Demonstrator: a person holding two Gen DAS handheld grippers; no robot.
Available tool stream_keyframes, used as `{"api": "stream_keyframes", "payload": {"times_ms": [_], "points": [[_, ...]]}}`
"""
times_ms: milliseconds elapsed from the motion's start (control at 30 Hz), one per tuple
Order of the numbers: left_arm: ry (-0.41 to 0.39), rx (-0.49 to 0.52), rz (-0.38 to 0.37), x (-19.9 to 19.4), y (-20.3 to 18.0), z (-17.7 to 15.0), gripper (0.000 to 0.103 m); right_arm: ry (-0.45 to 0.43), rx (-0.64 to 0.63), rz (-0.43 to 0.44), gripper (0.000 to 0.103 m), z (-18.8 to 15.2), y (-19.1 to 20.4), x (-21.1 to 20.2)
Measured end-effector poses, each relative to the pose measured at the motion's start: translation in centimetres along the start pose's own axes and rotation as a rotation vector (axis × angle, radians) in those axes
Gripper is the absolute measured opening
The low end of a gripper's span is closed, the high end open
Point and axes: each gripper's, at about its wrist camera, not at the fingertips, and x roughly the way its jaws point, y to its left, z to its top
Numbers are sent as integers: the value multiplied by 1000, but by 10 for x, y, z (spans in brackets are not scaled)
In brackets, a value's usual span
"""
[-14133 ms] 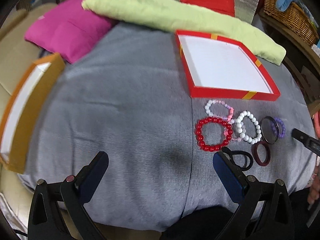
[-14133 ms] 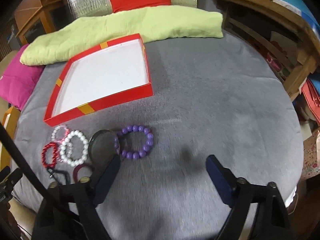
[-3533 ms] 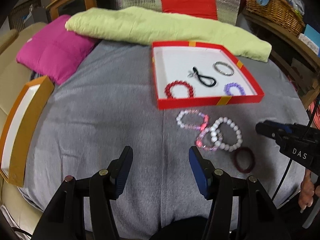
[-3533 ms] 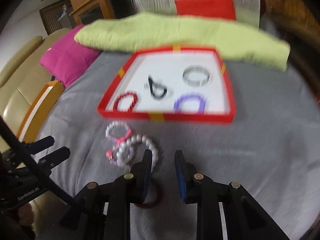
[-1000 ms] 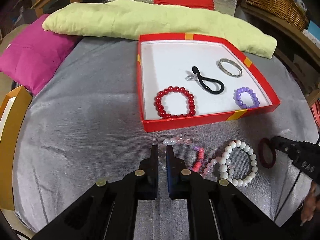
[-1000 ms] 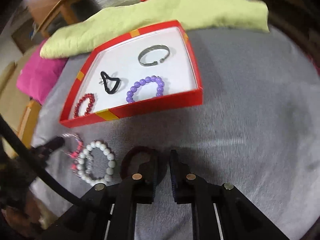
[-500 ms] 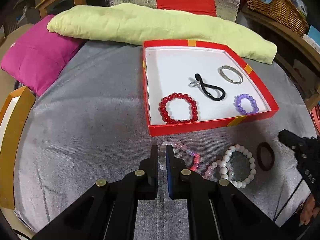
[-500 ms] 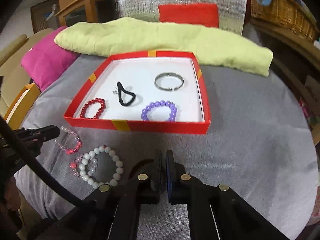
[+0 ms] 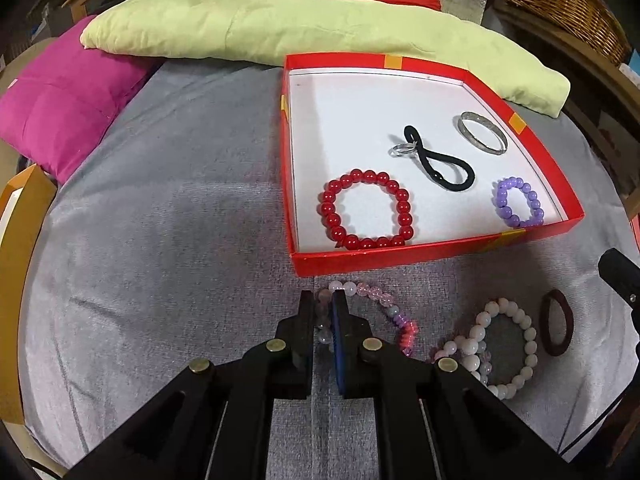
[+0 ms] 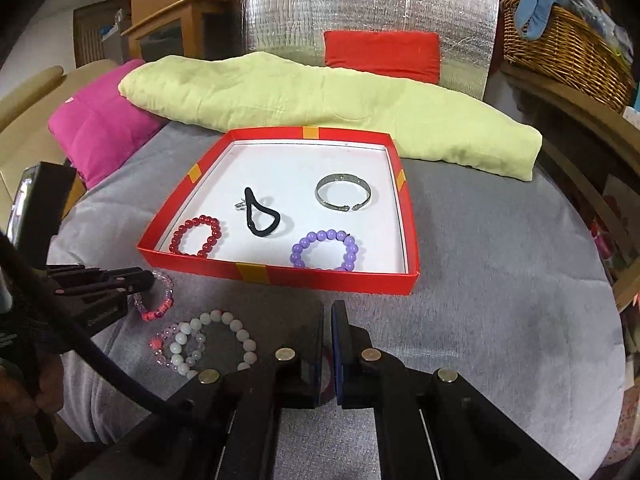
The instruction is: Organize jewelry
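A bench covered in grey cloth (image 9: 168, 248) carries everything. Toward its far side lies a shallow red box (image 9: 436, 254) with a white floor, and behind that a long pale green cushion (image 9: 280, 24), with a magenta cushion (image 9: 60, 104) at the far left. On the cloth in front of the box lie a pink and clear bead bracelet (image 9: 384, 304), a white bead bracelet (image 9: 520, 324) and a dark red ring (image 9: 556, 322), close together in a row.

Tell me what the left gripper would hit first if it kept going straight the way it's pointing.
Likely nothing new: the left gripper is already shut on the pink bead bracelet lying on the grey cloth. Straight on, it would press into that cloth, short of the red box.
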Motion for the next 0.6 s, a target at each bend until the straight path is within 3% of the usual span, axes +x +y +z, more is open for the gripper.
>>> {"api": "stream_keyframes", "payload": {"times_ms": [600], "points": [[-48, 10, 26, -9, -1, 4, 8, -1, 2, -16, 5, 2, 0, 1]]}}
